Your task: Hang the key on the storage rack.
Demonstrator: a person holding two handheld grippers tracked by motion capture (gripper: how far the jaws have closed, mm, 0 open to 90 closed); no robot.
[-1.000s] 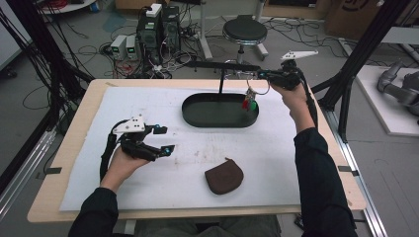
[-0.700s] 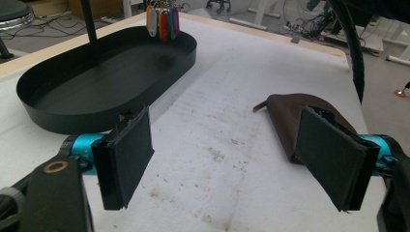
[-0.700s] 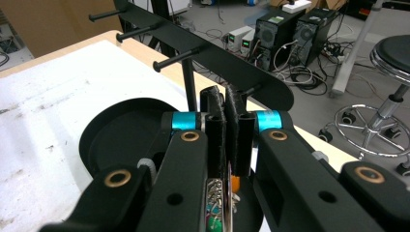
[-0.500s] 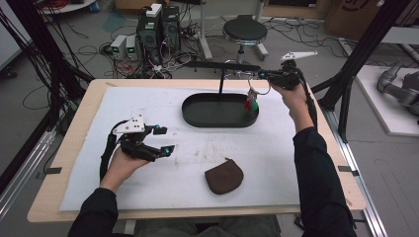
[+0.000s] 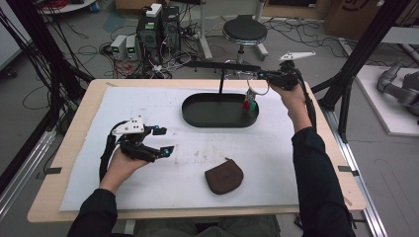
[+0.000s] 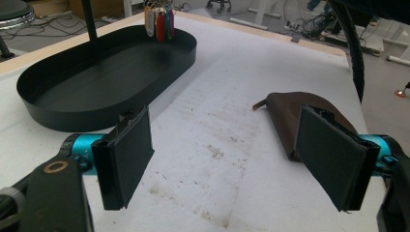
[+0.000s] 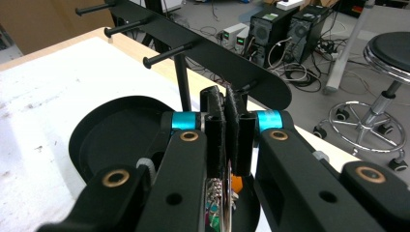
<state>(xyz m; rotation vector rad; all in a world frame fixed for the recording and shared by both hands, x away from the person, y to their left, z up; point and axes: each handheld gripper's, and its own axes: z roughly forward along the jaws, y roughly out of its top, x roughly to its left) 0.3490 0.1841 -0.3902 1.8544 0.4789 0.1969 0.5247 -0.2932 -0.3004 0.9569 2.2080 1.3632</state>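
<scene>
A black oval tray point(image 5: 197, 116) stands at the back of the white mat, with a post that carries a black peg bar point(image 5: 217, 64). My right gripper point(image 5: 259, 75) is raised at the bar's right end, shut on a key ring whose red and green tags point(image 5: 250, 101) hang over the tray. In the right gripper view the pads point(image 7: 226, 104) press together just before the bar point(image 7: 203, 48), and the keys point(image 7: 220, 193) dangle below. My left gripper point(image 5: 163, 139) hovers open and empty over the mat at the left. Its jaws point(image 6: 232, 154) stand wide apart.
A brown pouch point(image 5: 224, 176) lies on the mat near the front, right of the left gripper, also seen as the pouch point(image 6: 285, 108) behind one jaw. Computers, cables and a stool point(image 5: 244, 30) stand on the floor beyond the table. Black frame posts flank both sides.
</scene>
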